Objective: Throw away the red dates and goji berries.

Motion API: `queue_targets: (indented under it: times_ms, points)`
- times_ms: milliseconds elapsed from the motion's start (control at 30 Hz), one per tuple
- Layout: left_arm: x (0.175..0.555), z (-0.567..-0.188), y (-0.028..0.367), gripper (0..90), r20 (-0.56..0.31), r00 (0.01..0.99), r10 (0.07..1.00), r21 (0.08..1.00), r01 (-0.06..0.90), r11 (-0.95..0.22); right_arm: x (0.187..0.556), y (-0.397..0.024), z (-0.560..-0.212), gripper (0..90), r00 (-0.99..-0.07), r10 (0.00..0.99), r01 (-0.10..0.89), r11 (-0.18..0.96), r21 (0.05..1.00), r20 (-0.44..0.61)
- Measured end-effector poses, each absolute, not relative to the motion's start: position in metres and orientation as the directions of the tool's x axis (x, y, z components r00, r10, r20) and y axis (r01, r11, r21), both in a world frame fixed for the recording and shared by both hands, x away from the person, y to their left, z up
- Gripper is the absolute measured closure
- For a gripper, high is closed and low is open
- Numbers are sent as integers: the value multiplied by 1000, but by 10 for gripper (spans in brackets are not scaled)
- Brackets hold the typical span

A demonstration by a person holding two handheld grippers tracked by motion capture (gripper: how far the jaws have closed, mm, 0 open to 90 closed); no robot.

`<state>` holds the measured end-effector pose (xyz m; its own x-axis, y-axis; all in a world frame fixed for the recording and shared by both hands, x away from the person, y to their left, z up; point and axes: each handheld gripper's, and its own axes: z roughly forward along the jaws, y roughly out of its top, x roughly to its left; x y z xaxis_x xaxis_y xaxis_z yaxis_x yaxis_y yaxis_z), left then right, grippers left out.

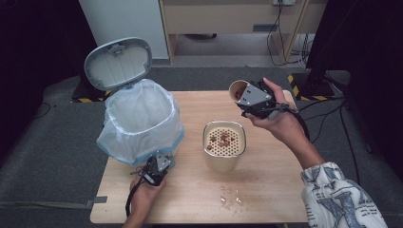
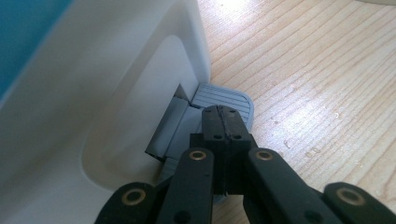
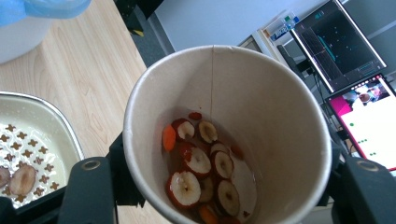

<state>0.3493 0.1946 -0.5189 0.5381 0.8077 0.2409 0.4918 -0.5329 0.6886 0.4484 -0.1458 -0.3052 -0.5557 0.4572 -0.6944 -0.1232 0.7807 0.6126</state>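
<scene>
The left tongs [image 1: 159, 167], at the near left of the worktop [image 1: 266, 190], are clenched with nothing between them, their tips pressed down on the grey foot pedal [image 2: 224, 97] at the base of the pedal bin [image 1: 142, 121]. The bin's lid [image 1: 118, 63] stands tipped up and back, so the mouth, lined with a pale blue bag [image 1: 138, 109], is open to the sky.

The right tongs [image 1: 247, 97] hover above the far right part of the worktop, grasping a paper cup [image 3: 224, 135] by its sides. The cup is tilted, its mouth turned towards the left and slightly upward. In the right gripper view it holds sliced red dates [image 3: 198, 161] and a few orange bits lying wet on its lower wall.

Between the two hands stands a cream strainer tub [image 1: 224, 145] with a perforated insert carrying a few fruit pieces. It lies just near and left of the cup.

The relation that matters: the open bin mouth lies well to the left of the cup, beyond the strainer tub, and the cup's long axis already leans that way. The right hand is the one carrying the cup and would probably have to travel left across the tub, while the left hand's job looks to be keeping the pedal down. Crumbs [image 1: 230, 197] dot the near worktop.
</scene>
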Motion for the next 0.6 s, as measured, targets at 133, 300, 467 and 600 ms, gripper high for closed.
queue_targets:
  times_ms: [133, 300, 467, 600]
  points:
    - [349, -519, 195, 897, 241, 538, 808, 688, 492, -533, 447, -145, -305, 341, -554, 448, -130, 786, 605, -702]
    - [349, -519, 195, 897, 241, 538, 808, 688, 492, -533, 446, -143, -304, 341, -549, 440, -138, 791, 596, -711]
    - [349, -519, 195, 897, 240, 538, 808, 689, 492, -532, 445, -142, -302, 340, -541, 429, -146, 799, 583, -723]
    - [349, -519, 195, 897, 239, 538, 808, 689, 492, -532, 444, -141, -300, 341, -539, 419, -154, 804, 574, -731]
